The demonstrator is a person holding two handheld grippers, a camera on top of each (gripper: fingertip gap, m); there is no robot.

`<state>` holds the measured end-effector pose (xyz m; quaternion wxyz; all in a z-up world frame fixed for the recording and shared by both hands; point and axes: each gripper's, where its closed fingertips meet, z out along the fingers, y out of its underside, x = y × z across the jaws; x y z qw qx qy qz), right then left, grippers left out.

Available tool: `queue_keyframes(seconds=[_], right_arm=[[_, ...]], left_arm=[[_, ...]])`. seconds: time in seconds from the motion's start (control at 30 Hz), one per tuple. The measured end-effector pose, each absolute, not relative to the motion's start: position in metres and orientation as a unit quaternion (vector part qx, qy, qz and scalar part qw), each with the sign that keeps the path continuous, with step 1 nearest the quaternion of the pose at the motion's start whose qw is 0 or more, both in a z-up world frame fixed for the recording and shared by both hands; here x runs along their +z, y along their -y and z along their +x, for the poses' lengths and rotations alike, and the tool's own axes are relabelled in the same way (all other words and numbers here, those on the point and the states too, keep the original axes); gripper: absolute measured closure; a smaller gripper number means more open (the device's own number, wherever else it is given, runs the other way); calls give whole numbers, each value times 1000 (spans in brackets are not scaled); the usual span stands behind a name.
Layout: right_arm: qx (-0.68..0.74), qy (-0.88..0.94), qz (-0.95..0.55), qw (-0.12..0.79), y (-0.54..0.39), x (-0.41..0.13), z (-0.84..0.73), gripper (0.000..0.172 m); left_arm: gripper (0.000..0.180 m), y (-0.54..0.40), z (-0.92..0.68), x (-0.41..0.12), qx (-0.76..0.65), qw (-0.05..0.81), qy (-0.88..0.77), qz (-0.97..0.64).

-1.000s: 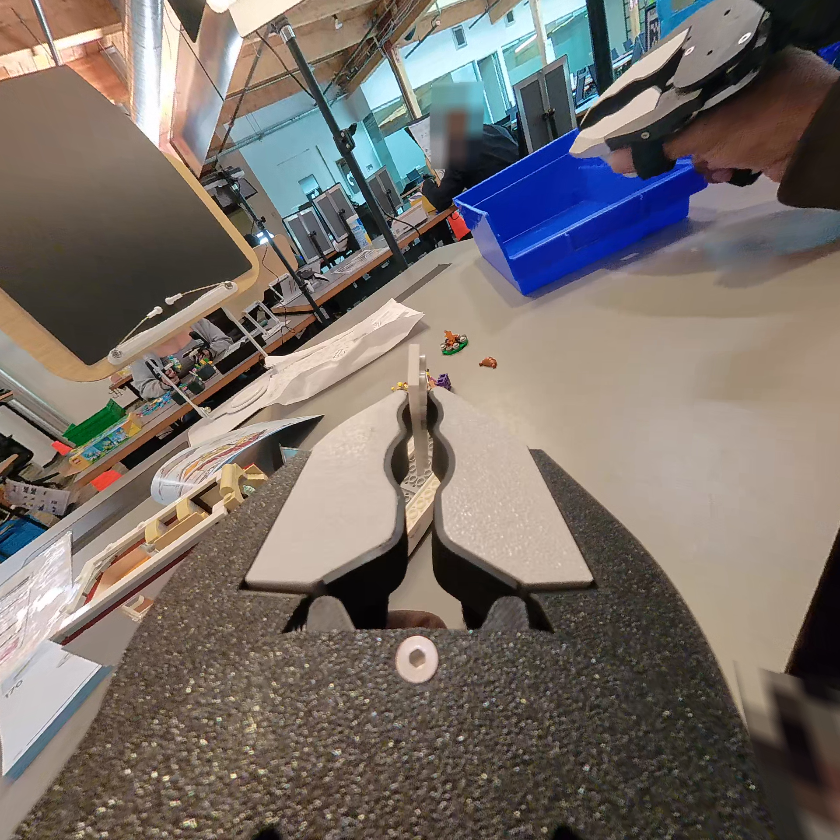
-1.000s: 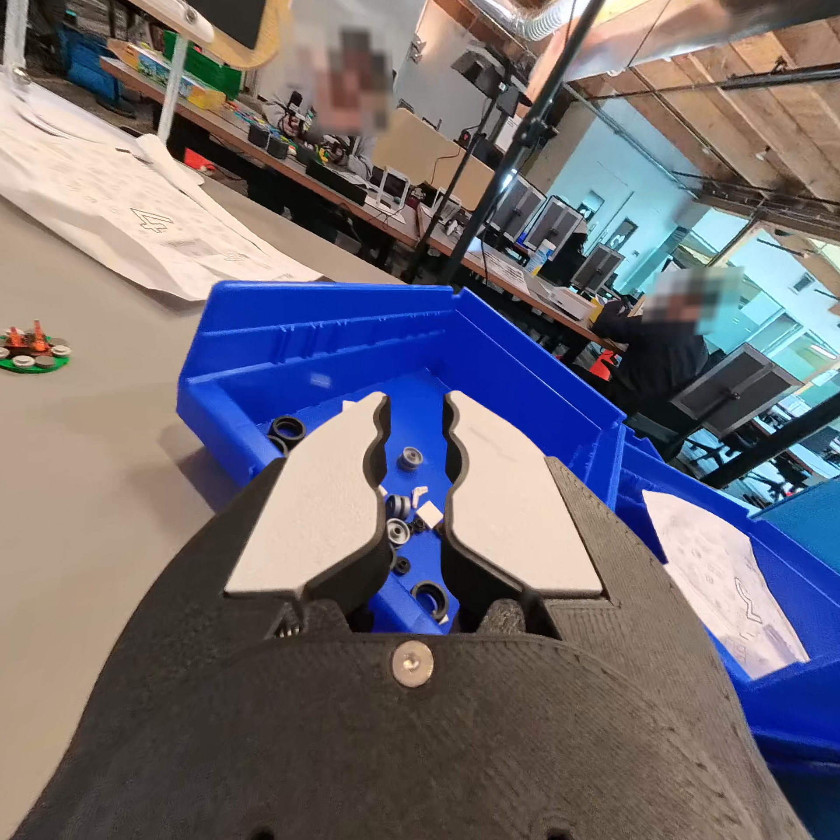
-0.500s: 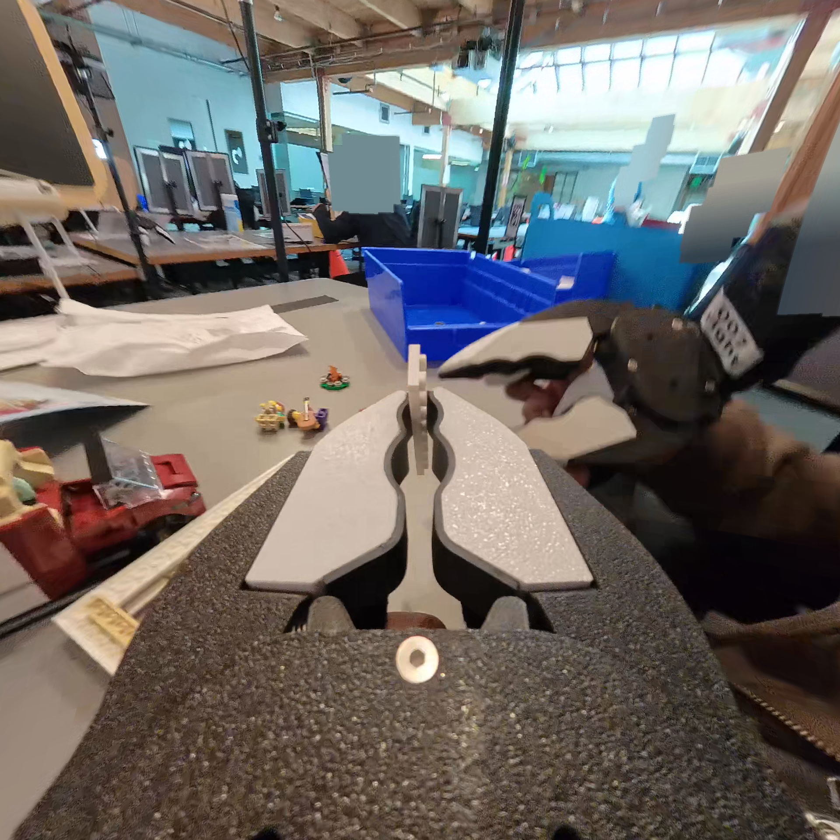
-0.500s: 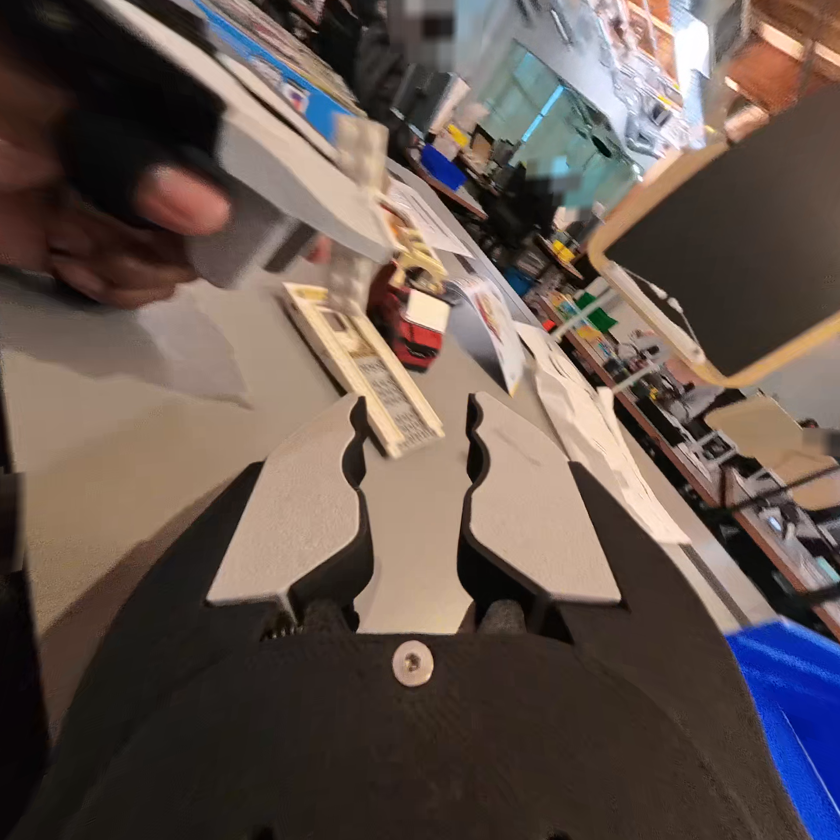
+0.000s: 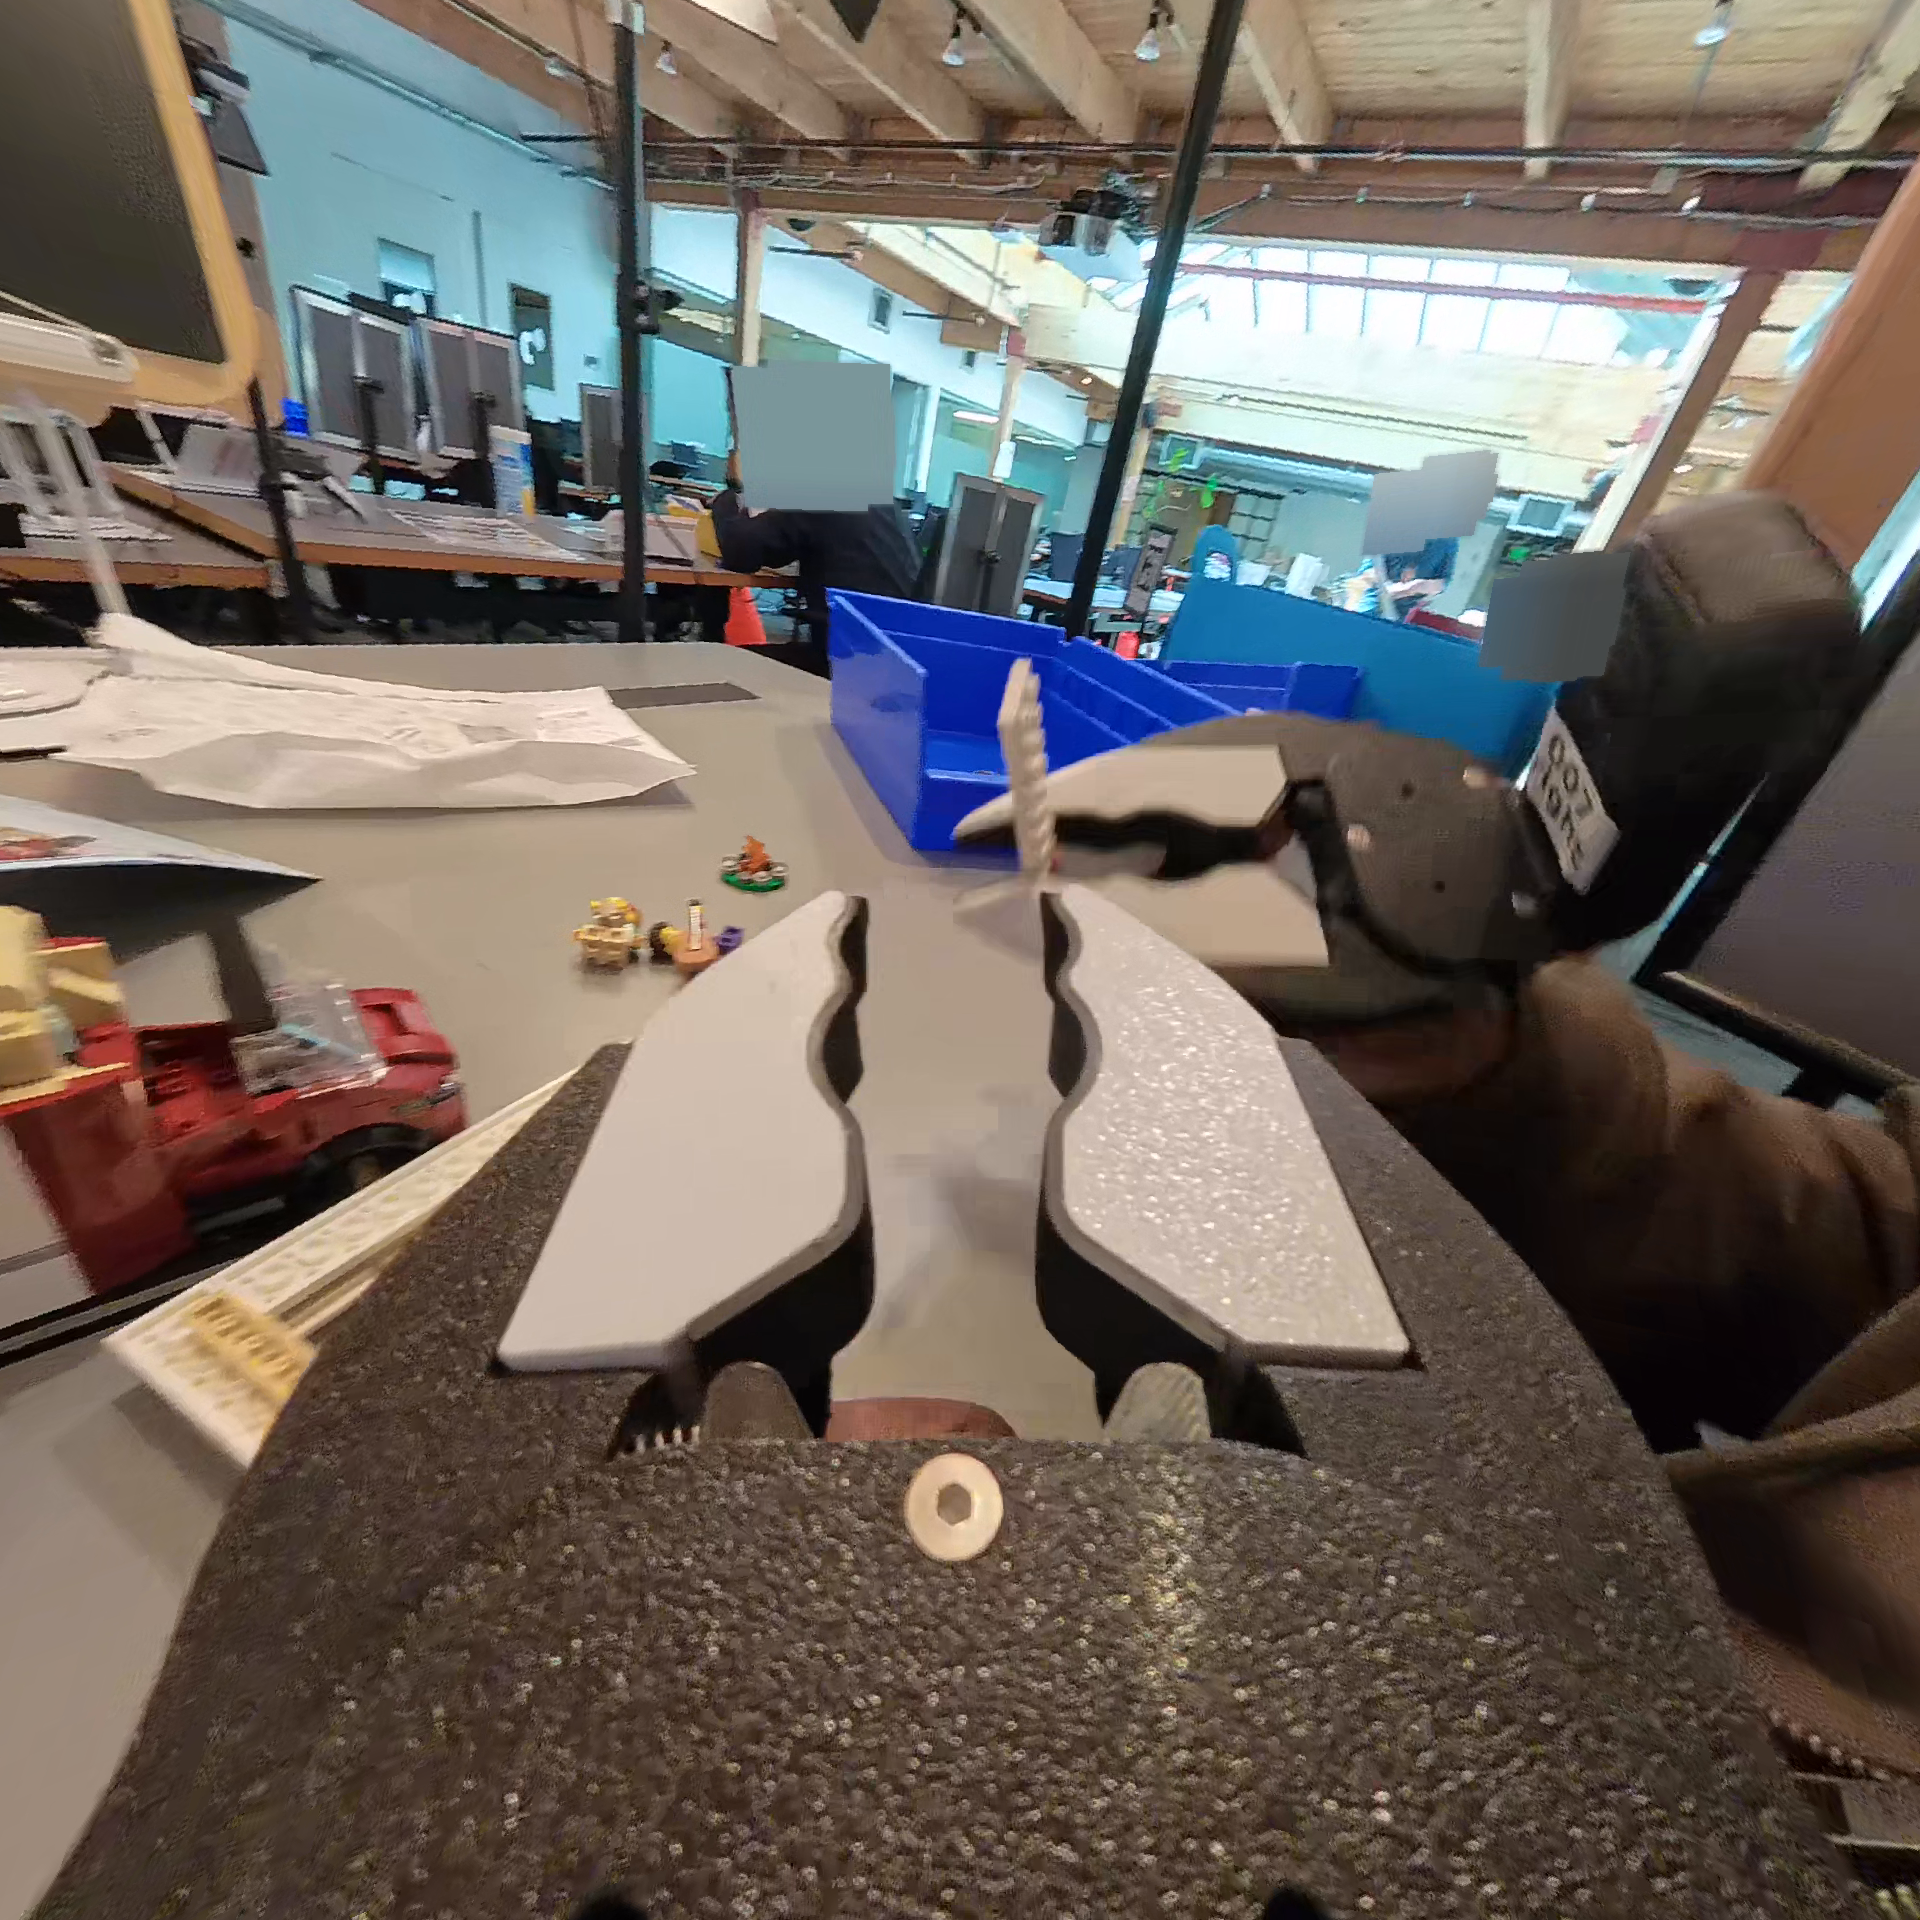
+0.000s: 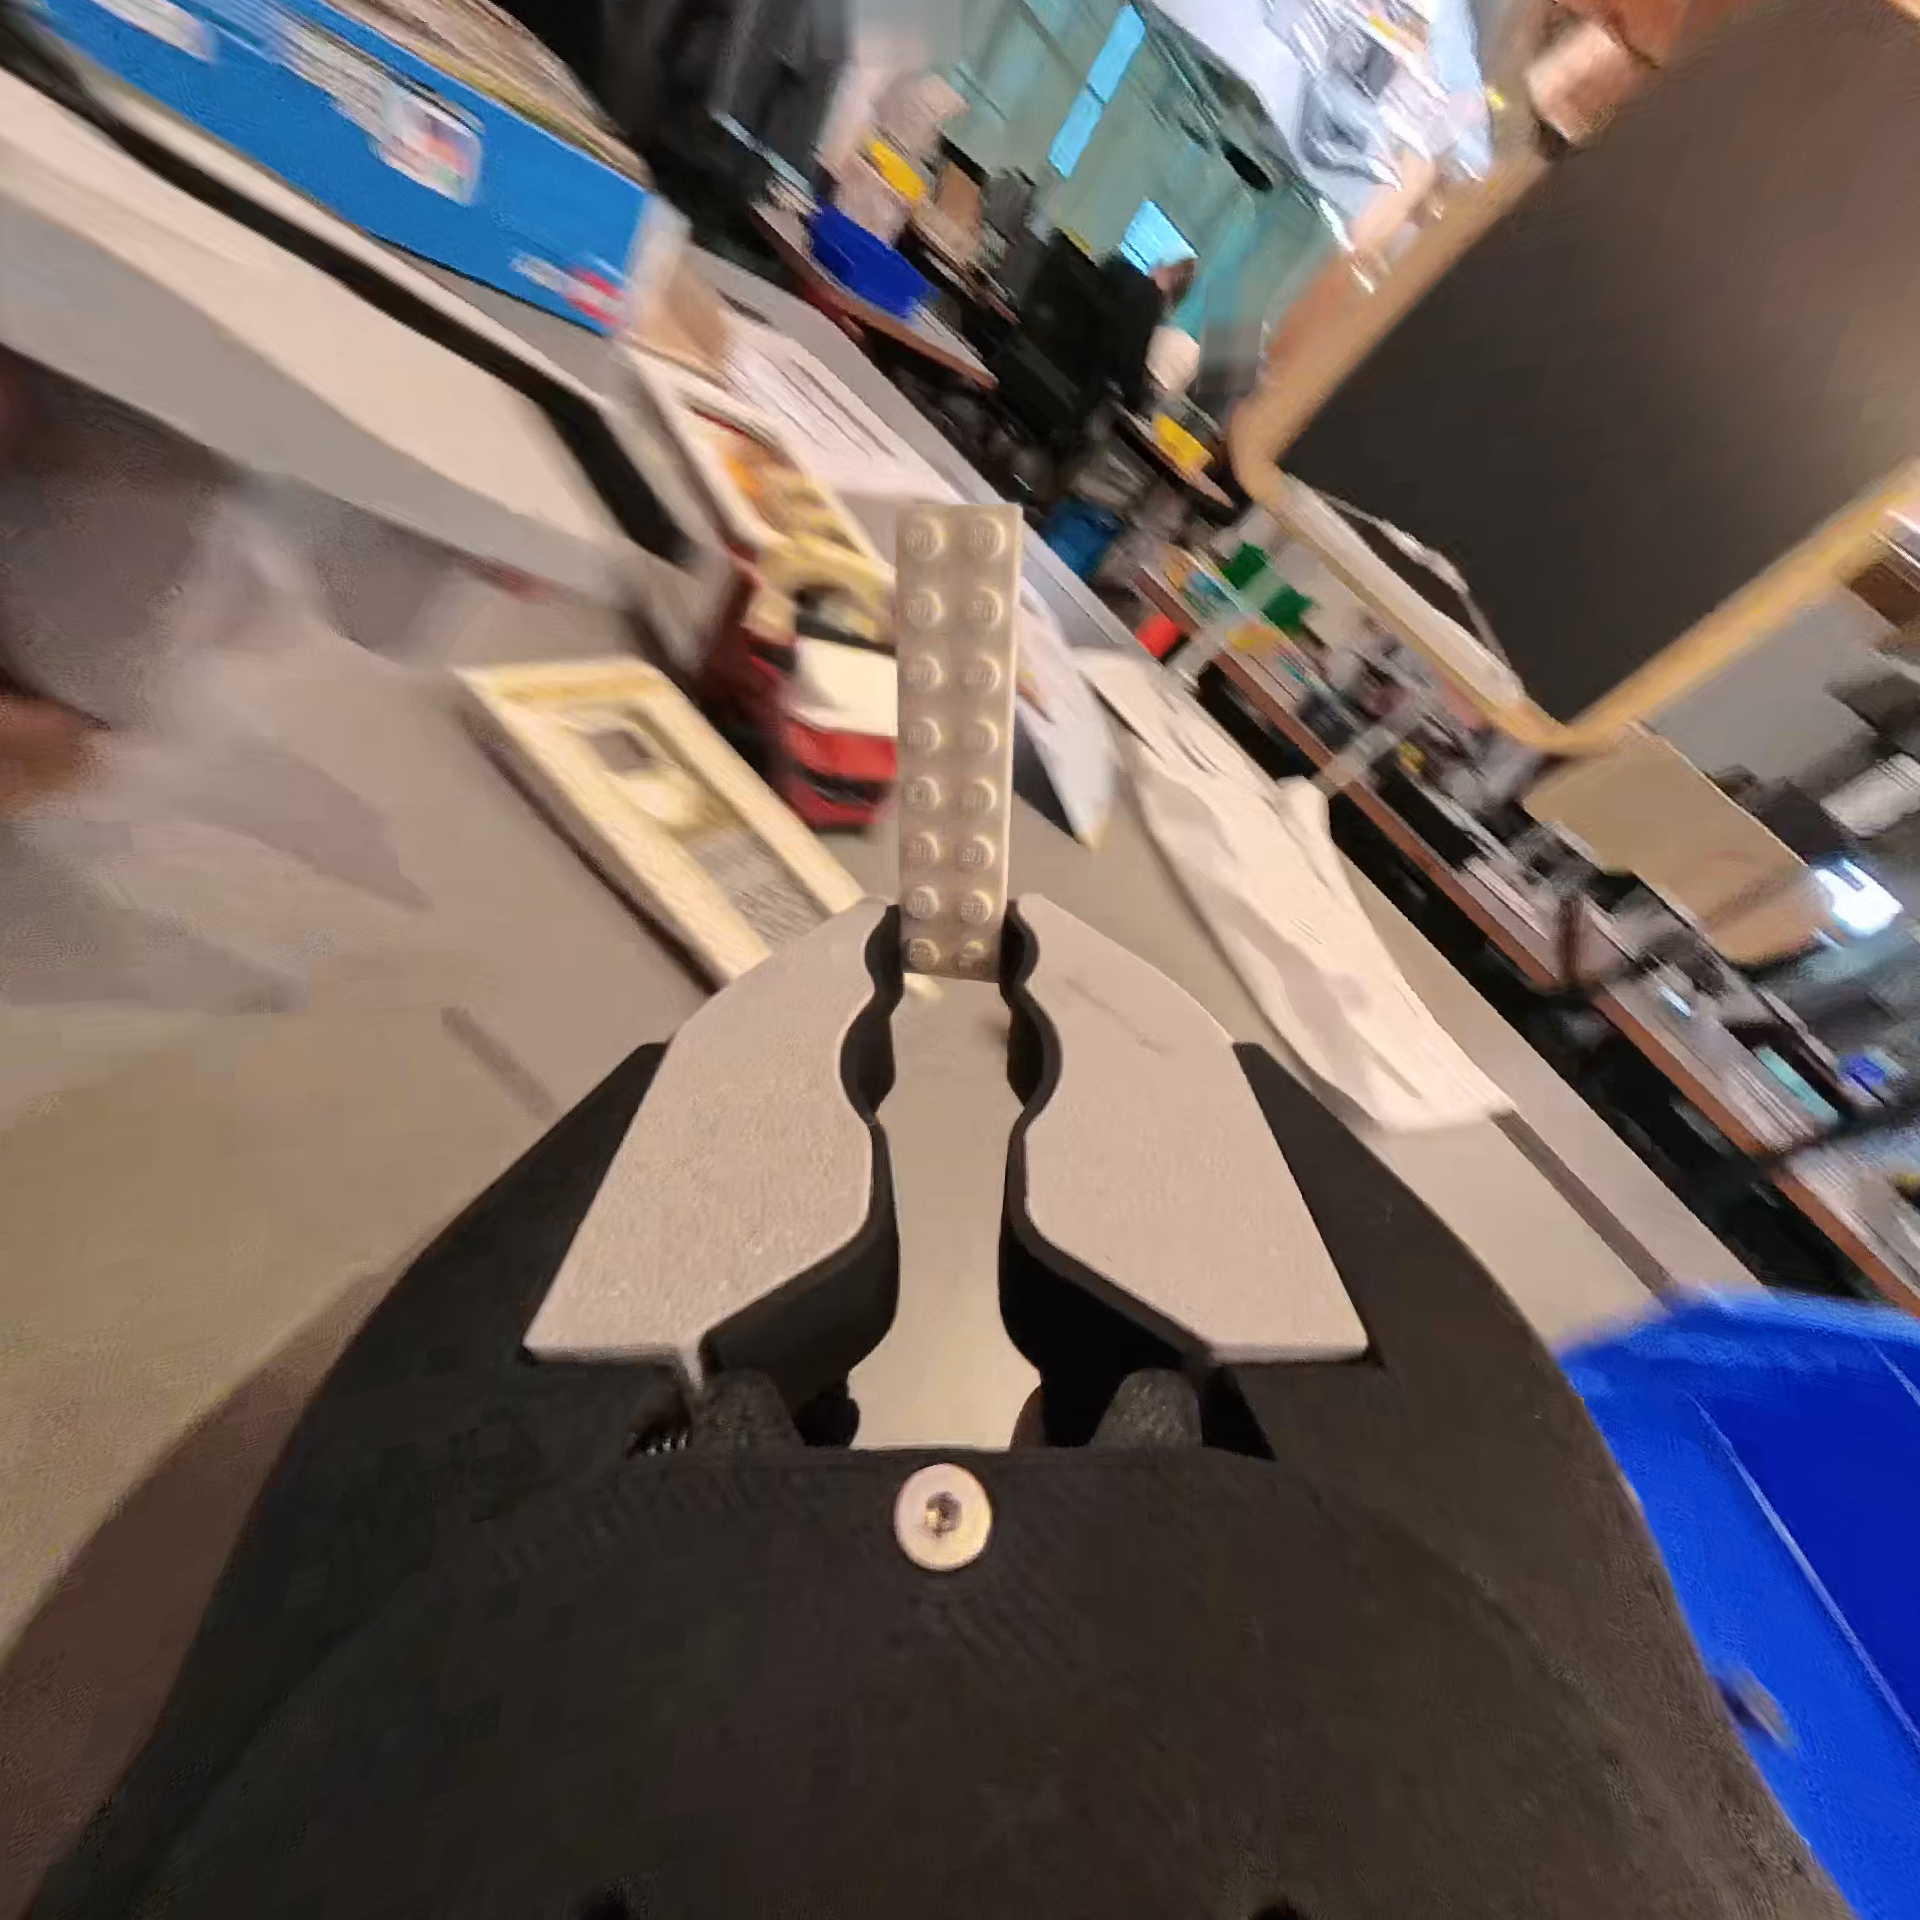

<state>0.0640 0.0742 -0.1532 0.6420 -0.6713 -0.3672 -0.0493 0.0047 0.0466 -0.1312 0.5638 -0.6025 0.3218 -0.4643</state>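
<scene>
Left gripper (image 5: 951,914): your jaws stand wide apart with only grey tabletop between them; nothing is in the grasp.
Right gripper (image 6: 951,925): your fingertips are narrowed onto the lower end of a pale grey studded plate (image 6: 954,727), a pad pressing on each long edge.
Studded plate: two studs wide, long and thin; it stands up out of the right fingertips, studs toward the right wrist camera. In the left wrist view you see it edge-on (image 5: 1029,774), clamped in the right gripper (image 5: 1049,862) just beyond your left gripper's right fingertip.
Table (image 5: 468,894): grey, carrying everything below.
Blue bin (image 5: 883,727): open-topped, toward the far edge, behind the right gripper.
Small brick figures (image 5: 655,935): a tan and brown cluster on the table ahead of the left fingertips, with a green round piece (image 5: 753,873) just beyond.
Red brick vehicle (image 5: 260,1081): toward the left edge, beside a cream baseplate (image 5: 301,1278) that lies near your left gripper's body.
White paper sheets (image 5: 343,738): spread toward the far left corner.
Your right hand: a brown sleeve (image 5: 1621,1195) runs back from the right gripper.
</scene>
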Motion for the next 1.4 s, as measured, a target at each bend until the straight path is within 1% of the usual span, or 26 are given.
queue_keyframes(seconds=[0.13, 0.27, 0.33, 0.37, 0.47, 0.57, 0.7, 0.8, 0.97, 1.07, 1.1, 1.13, 1.27, 1.4], right_arm=[[-153, 244, -736, 613, -105, -141, 203, 154], [-205, 144, -790, 559, -117, -145, 318, 153], [-212, 130, -813, 527, -119, -155, 341, 140], [-210, 135, -815, 523, -120, -156, 340, 137], [-202, 191, -804, 526, -121, -160, 304, 134], [-146, 325, -770, 529, -120, -172, 221, 131], [-38, 524, -697, 487, -95, -199, 101, 132], [6, 601, -663, 446, -86, -214, 50, 132], [-22, 643, -666, 377, -103, -239, 36, 133], [-13, 643, -674, 364, -108, -243, 34, 145], [-11, 648, -674, 354, -107, -245, 34, 153], [-11, 651, -672, 351, -108, -246, 34, 155], [-4, 651, -684, 329, -103, -244, 34, 155], [31, 635, -704, 316, -92, -231, 31, 155]], left_arm=[[145, -57, -12, -131, -455, 568, -320, -607], [145, -62, -14, -133, -454, 562, -326, -609], [145, -63, -10, -136, -451, 556, -335, -613], [144, -63, -9, -137, -445, 553, -342, -616], [142, -68, -8, -143, -416, 550, -361, -628], [141, -73, -10, -145, -396, 545, -379, -634], [141, -73, -11, -158, -365, 510, -438, -644], [140, -73, -15, -175, -325, 483, -485, -652], [136, -84, -29, -192, -246, 494, -519, -653], [134, -85, -32, -196, -212, 509, -552, -625], [133, -85, -31, -197, -200, 515, -567, -611], [133, -85, -30, -197, -191, 523, -581, -594], [132, -86, -27, -203, -150, 531, -627, -550], [128, -99, -29, -214, -45, 520, -658, -543]])
